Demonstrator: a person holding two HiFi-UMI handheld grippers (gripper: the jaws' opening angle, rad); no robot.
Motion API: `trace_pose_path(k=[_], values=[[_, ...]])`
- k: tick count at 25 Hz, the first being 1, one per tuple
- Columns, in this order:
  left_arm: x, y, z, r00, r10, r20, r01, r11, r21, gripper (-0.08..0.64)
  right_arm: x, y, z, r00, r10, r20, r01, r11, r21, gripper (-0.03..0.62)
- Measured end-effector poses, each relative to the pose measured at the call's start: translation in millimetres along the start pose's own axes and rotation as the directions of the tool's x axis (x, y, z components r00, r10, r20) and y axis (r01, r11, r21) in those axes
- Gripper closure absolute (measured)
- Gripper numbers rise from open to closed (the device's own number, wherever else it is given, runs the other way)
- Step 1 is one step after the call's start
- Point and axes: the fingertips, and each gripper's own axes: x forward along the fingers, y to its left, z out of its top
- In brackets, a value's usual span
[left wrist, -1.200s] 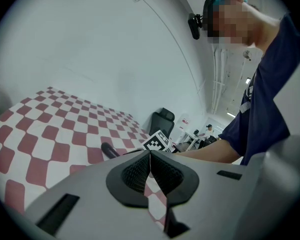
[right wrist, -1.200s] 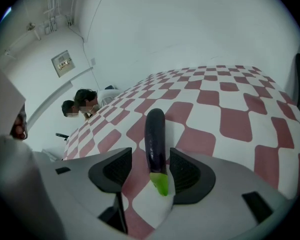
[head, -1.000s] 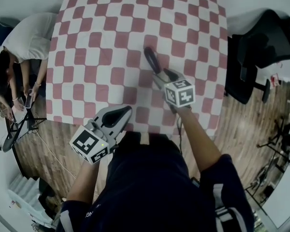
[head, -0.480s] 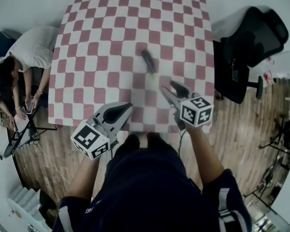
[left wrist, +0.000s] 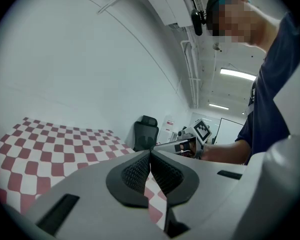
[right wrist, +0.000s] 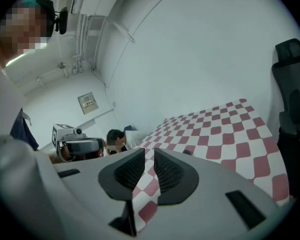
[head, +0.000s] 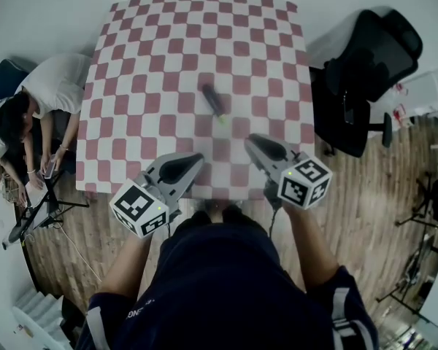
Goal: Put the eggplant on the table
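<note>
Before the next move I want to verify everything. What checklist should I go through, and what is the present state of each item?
1. Eggplant lies on the table: ok.
2. Eggplant is far from the table's edges: ok, it lies near the middle.
3. Right gripper holds nothing: ok. Its jaws have just been closing, a narrow gap is left, and nothing is between them.
4. Left gripper holds nothing: ok, its jaws are together and empty.
5. Both grippers are apart from the eggplant: ok, they are at the table's near edge.
6. Eggplant will not roll: cannot tell.
</note>
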Motion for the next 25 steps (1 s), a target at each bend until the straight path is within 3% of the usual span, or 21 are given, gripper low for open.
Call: trace_pose_path(k=[13, 25], values=[[11, -12, 11, 1.0, -0.023, 0.013, 0.022, 0.999, 0.026, 0.532, -18, 33, 18, 0.997, 0.061, 0.046, -0.058, 0.997, -0.052, 0.56], [19, -10, 19, 0.999, -0.037, 0.024, 0.037, 0.999, 0.036, 0.532, -17, 36, 24, 0.997, 0.064, 0.05, -0.061, 0.996, -0.073, 0.574]])
